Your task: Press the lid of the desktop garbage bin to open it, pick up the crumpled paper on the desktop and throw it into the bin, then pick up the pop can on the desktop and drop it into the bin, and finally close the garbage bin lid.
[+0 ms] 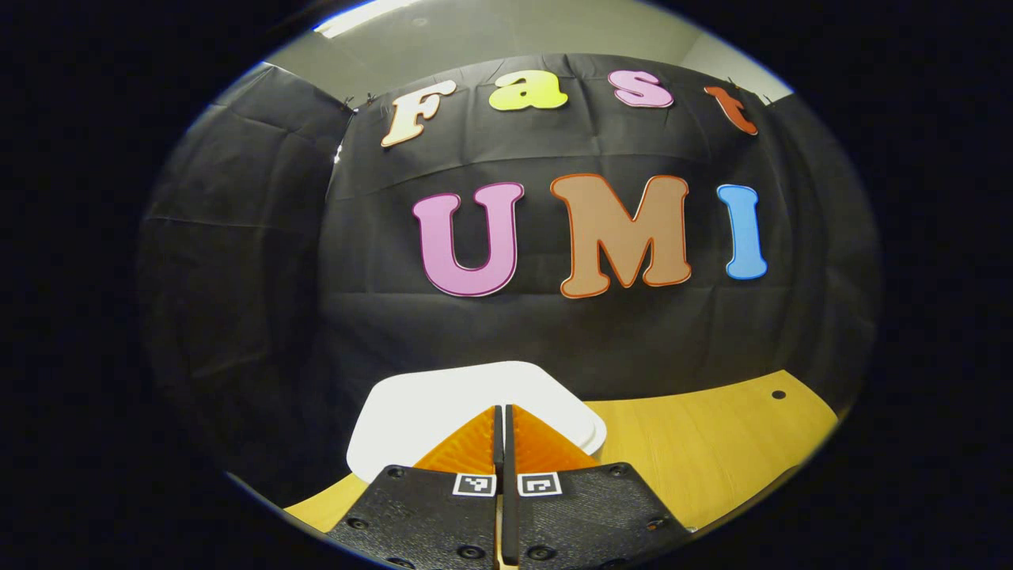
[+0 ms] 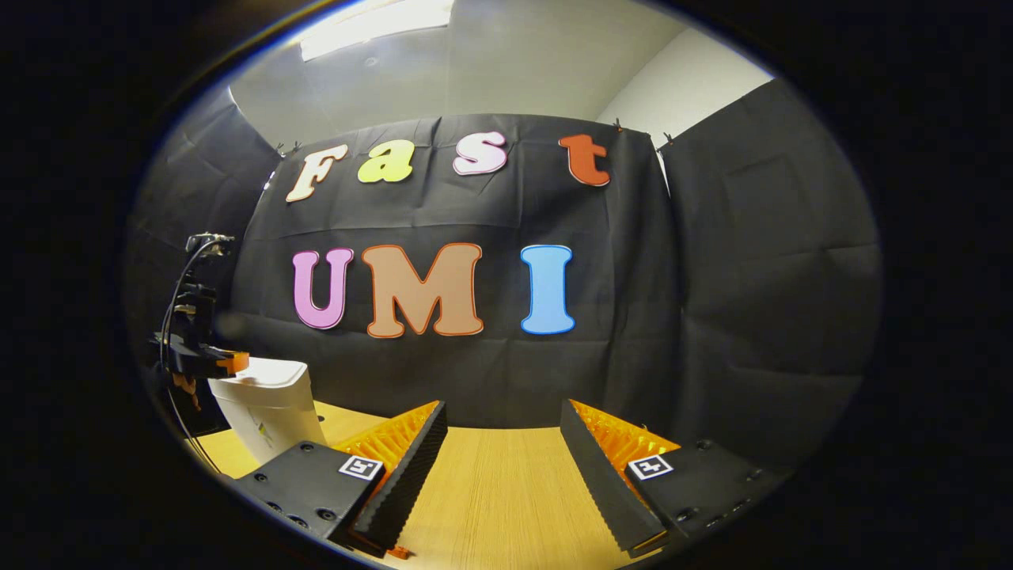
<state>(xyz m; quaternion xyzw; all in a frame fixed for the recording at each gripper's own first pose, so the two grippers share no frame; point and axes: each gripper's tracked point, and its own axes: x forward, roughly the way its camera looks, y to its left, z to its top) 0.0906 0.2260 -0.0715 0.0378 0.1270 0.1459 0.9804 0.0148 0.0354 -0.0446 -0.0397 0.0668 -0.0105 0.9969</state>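
Now the left gripper, pinched tight with nothing in it, sits over the white bin lid at 12 o'clock. The right gripper waits wide open above the table. Lid looks down; I can't tell what's left.

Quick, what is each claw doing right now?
Left gripper: closed, holding nothing, over the bin lid.
Right gripper: open, empty.
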